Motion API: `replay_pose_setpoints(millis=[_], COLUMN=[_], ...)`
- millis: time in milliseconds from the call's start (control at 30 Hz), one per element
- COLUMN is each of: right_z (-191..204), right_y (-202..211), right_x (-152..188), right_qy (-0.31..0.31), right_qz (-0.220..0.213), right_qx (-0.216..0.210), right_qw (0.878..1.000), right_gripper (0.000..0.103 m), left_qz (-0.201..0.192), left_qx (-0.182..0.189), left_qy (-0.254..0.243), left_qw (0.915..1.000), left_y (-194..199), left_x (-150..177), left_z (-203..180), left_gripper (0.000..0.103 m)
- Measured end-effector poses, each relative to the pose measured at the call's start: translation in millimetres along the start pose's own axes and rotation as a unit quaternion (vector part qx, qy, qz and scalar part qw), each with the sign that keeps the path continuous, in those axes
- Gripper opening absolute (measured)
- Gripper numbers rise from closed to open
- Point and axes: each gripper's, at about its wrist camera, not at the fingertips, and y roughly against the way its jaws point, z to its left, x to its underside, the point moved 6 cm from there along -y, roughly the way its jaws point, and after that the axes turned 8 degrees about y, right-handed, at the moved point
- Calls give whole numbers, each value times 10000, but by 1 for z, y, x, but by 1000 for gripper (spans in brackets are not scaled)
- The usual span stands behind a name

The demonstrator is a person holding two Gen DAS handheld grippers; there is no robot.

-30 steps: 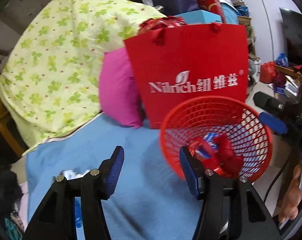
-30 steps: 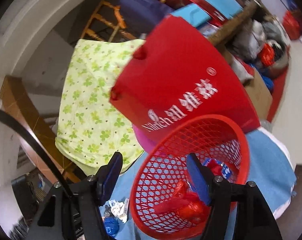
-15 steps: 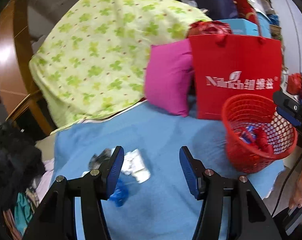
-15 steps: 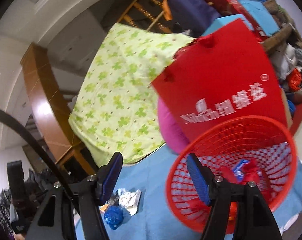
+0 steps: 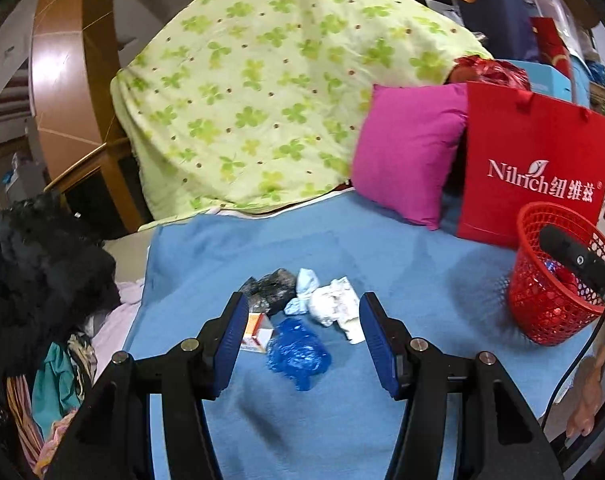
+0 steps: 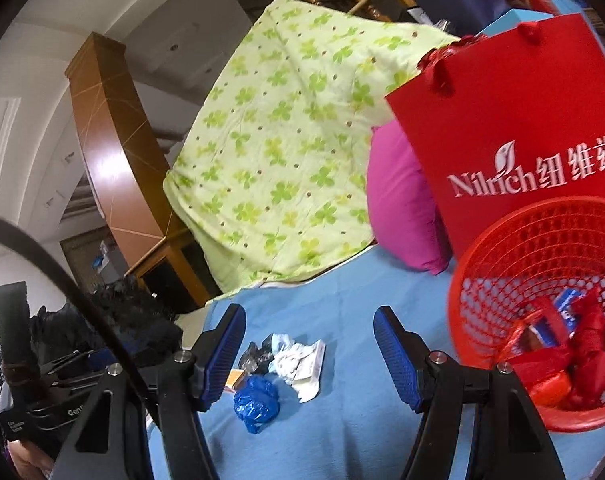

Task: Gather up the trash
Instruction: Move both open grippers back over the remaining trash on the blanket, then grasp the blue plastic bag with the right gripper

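Note:
A small heap of trash lies on the blue blanket (image 5: 342, 400): a crumpled blue plastic bag (image 5: 298, 354) (image 6: 256, 400), white crumpled paper (image 5: 332, 306) (image 6: 298, 364), a dark wrapper (image 5: 270, 286) and a small orange-and-white carton (image 5: 256, 330). My left gripper (image 5: 302, 342) is open just above the heap, its fingers either side of the blue bag, pads not touching. My right gripper (image 6: 308, 350) is open too, hovering short of the heap. A red mesh basket (image 5: 550, 280) (image 6: 542, 280) at the right holds red and blue wrappers.
A red Nilrich paper bag (image 5: 534, 168) and a pink cushion (image 5: 410, 152) stand behind the basket. A green clover quilt (image 5: 262, 92) covers the back. Dark clothes (image 5: 34, 280) pile up at the left past the blanket's edge. The left gripper's body (image 6: 34, 392) shows at the right view's lower left.
Both grippers swung left, away from the red basket. The trash heap has come into view between their fingers. Neither jaw opening changed.

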Motion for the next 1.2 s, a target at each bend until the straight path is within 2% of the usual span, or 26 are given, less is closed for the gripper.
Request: replay_pose_setpoints(millis=[300,533,633,767,900,1000,1200], right_z=[19,43,57,72,85,94,101], right_y=[-27,-65,-91,-128,-159,-177,-223], right_x=[18,39,56,82,108,121,145], right_qy=[115,297,404,572,577,670,724], right_qz=[387,936,1360,1948,2458,2602,3014], right_qx=[-100,-366,-548,-666,-793,-813,-758], right_qw=[9991,9945,9884,9769,9644,9598,9477], right_gripper=[70,71,71,71,71,71,71], left_qz=[94,315,550,896,1259,1468,1505], left_qx=[-118,-350,-526,-942,-1142,-1112,-963], left_qy=[296,657,970,1338,1673,1880,2082], left_qw=[9994,9967,9924,9825,9711,9647,9616], left_y=[-15,-41,-61,-93,-118,-131,-149], left_x=[13,35,52,81,106,114,105], left_z=[33,70,96,137,166,178,184], left_gripper=[59,59,59,59,59,59,59])
